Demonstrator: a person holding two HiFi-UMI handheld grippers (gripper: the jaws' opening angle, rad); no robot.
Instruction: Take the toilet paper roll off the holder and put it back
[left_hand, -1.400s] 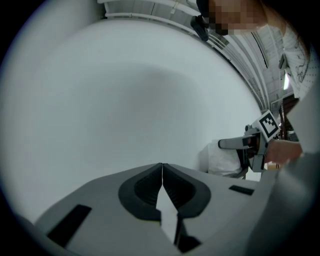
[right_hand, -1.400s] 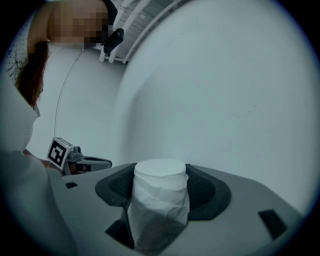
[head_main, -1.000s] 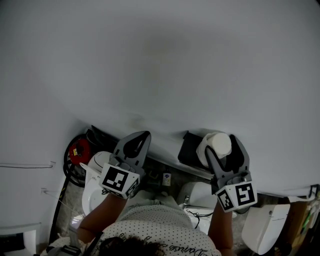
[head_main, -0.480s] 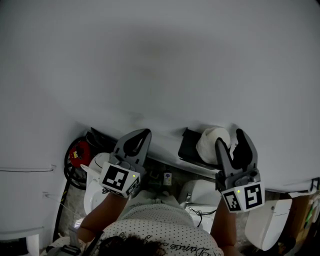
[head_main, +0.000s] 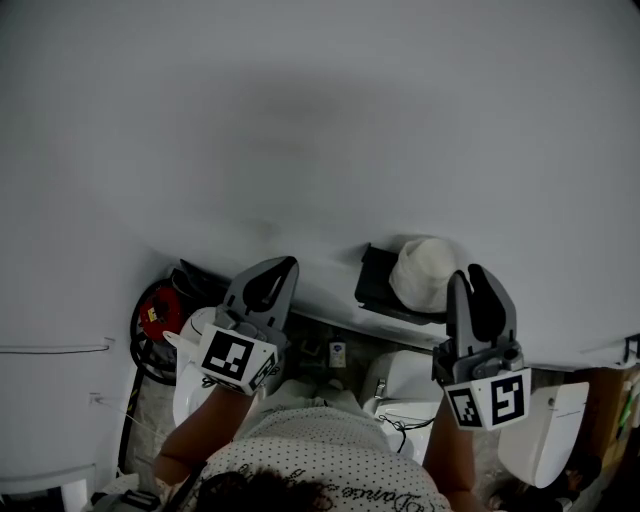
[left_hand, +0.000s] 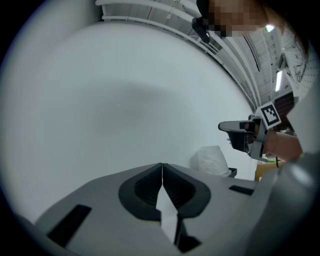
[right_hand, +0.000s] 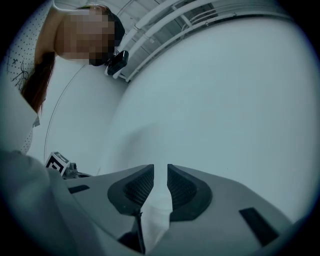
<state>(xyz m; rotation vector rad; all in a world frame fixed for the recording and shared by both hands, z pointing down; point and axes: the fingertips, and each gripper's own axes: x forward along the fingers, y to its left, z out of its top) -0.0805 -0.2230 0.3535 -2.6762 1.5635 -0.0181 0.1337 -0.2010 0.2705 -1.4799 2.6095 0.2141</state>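
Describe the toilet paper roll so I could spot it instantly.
Follow the big pale wall down to its lower edge, where a black holder juts out right of centre. The toilet paper roll sits on that holder, against the wall. It is the only soft, crumpled white lump there; the white fixtures below it are smooth and hard.

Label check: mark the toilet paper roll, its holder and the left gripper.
toilet paper roll (head_main: 425, 272), head view, on its white side.
holder (head_main: 374, 282), head view, on the black part left of the roll.
left gripper (head_main: 284, 266), head view, at its closed fingertips.
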